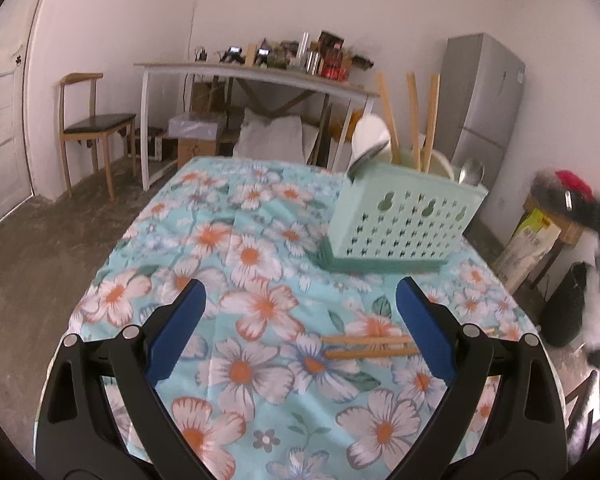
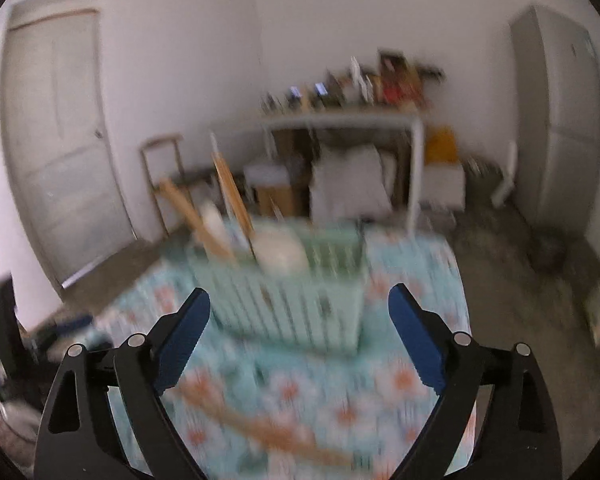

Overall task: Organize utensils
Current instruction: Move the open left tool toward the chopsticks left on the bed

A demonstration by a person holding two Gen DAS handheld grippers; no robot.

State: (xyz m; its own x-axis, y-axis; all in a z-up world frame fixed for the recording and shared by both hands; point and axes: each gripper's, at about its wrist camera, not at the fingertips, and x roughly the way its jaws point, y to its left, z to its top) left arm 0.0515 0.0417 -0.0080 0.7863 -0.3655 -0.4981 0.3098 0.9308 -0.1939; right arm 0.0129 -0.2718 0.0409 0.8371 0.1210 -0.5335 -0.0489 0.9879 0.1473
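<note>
1. Your left gripper, black with blue pads, hangs over the near part of the table, which is covered by a light blue cloth printed with white and orange flowers. Its jaws stand wide apart with nothing between them.
2. Two wooden chopsticks lie side by side on the cloth, just beside the right blue pad of that gripper, their right ends hidden behind it.
3. The pale green perforated plastic utensil caddy stands on the far right part of the table. Three more wooden chopsticks, a white ladle-shaped spoon and a metal spoon stick up out of it.
4. Your right gripper has its jaws spread wide, empty. Its view is heavily blurred.
5. In that view the caddy sits beyond the pads, and a long wooden streak lies on the cloth near you; you cannot tell what it is.
</note>
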